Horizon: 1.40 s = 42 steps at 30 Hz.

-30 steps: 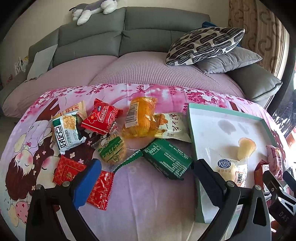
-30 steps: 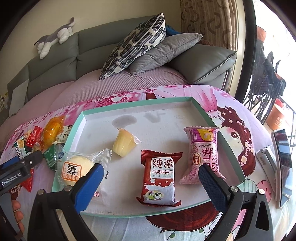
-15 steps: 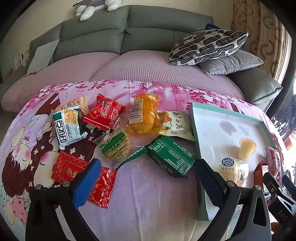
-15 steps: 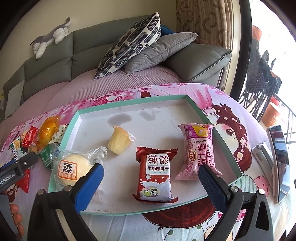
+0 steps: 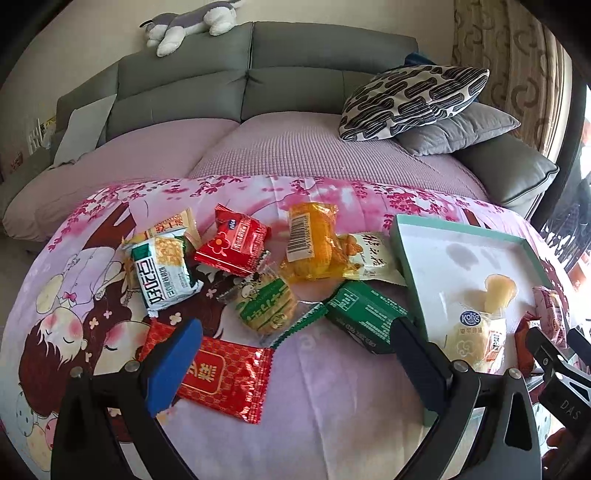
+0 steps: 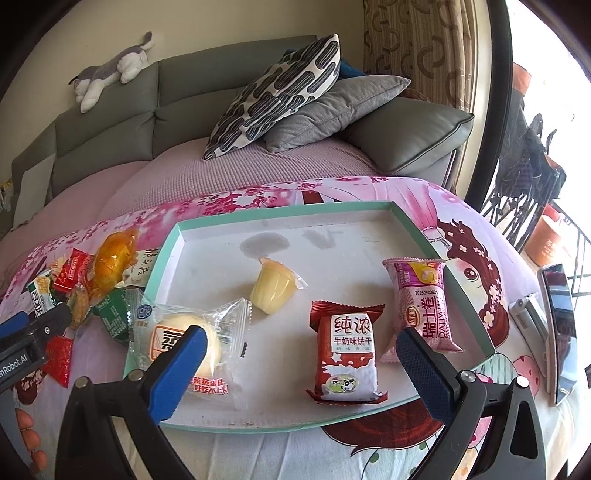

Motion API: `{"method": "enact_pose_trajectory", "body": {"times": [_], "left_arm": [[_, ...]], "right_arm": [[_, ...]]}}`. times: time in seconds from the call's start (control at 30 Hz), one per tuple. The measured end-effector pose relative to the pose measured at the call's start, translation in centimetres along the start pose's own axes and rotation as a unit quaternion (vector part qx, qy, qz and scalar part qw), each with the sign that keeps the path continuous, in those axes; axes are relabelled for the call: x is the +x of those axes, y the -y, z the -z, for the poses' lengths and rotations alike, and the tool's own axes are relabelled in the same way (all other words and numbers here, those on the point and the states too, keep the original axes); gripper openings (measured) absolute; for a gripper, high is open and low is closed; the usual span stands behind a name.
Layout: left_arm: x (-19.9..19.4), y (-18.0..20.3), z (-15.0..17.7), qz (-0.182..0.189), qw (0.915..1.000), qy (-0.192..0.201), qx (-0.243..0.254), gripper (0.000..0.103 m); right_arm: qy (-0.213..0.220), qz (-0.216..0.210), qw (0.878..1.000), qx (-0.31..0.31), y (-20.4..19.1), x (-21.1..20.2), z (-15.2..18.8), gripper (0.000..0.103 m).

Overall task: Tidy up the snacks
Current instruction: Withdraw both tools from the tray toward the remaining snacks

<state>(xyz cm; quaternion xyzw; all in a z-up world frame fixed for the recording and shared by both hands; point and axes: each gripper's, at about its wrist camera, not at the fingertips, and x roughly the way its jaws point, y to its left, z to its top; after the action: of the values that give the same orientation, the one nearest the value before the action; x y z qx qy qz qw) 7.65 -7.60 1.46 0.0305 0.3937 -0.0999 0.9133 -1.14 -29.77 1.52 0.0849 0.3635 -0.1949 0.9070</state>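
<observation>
Loose snack packets lie on the pink cartoon tablecloth: a red foil packet [image 5: 225, 376], a round green cookie pack [image 5: 264, 304], a dark green packet [image 5: 364, 315], a white-green packet [image 5: 164, 275], a red biscuit pack [image 5: 236, 245] and an orange pack [image 5: 312, 240]. My left gripper [image 5: 295, 363] hangs open over the cloth, its left pad above the red foil packet. The teal-rimmed tray [image 6: 280, 212] holds a steamed cake [image 6: 192, 349], a jelly cup [image 6: 271, 286], a red milk biscuit pack [image 6: 347, 354] and a pink roll packet [image 6: 423, 302]. My right gripper [image 6: 299, 365] stands open above the tray's near side, empty.
A grey sofa [image 5: 258, 74] with a patterned pillow [image 5: 410, 99] and a plush toy [image 5: 192, 22] lies behind the table. A phone [image 6: 561, 328] and a folded device [image 6: 528, 317] rest at the table's right edge. The left gripper's body [image 6: 26, 339] shows in the right view.
The left gripper has drifted left and lower toward the loose packets, so the red foil packet now lies between its fingers. The right gripper shifted slightly over the tray. Both stayed open.
</observation>
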Motion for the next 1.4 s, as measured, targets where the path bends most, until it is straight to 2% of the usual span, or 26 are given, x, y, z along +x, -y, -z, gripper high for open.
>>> {"method": "enact_pose_trajectory", "body": {"times": [0.23,0.4,0.63,0.8,1.07,1.23,1.4], "left_arm": [[-0.1,-4.4,-0.4,-0.021,0.9992,-0.004,-0.034,0.101],[0.3,-7.4,-0.4,-0.033,0.9979,-0.015,-0.054,0.101],[1.3,-12.3,-0.3,-0.048,0.9895,-0.040,-0.130,0.101],[2.1,-13.5,0.2,-0.042,0.9862,-0.056,-0.150,0.101],[3.3,-14.3,0.5,-0.040,0.9824,-0.077,-0.165,0.101],[3.9,-14.3,0.7,-0.039,0.9812,-0.089,-0.167,0.101],[4.2,-13.8,0.7,-0.034,0.9819,-0.094,-0.161,0.101]], "right_arm": [[0.000,-0.009,0.999,-0.033,-3.5,-0.3,-0.3,0.103],[0.011,-0.034,0.997,-0.066,-6.6,-0.9,-0.8,0.103],[0.015,-0.080,0.989,-0.121,-11.6,-1.2,-1.3,0.103],[0.010,-0.115,0.982,-0.149,-14.5,-0.4,-1.6,0.103],[-0.023,-0.131,0.979,-0.156,-16.6,2.5,-1.9,0.103],[-0.032,-0.142,0.976,-0.163,-17.3,3.5,-1.9,0.087],[-0.040,-0.159,0.972,-0.168,-17.8,4.2,-1.8,0.065]]}}
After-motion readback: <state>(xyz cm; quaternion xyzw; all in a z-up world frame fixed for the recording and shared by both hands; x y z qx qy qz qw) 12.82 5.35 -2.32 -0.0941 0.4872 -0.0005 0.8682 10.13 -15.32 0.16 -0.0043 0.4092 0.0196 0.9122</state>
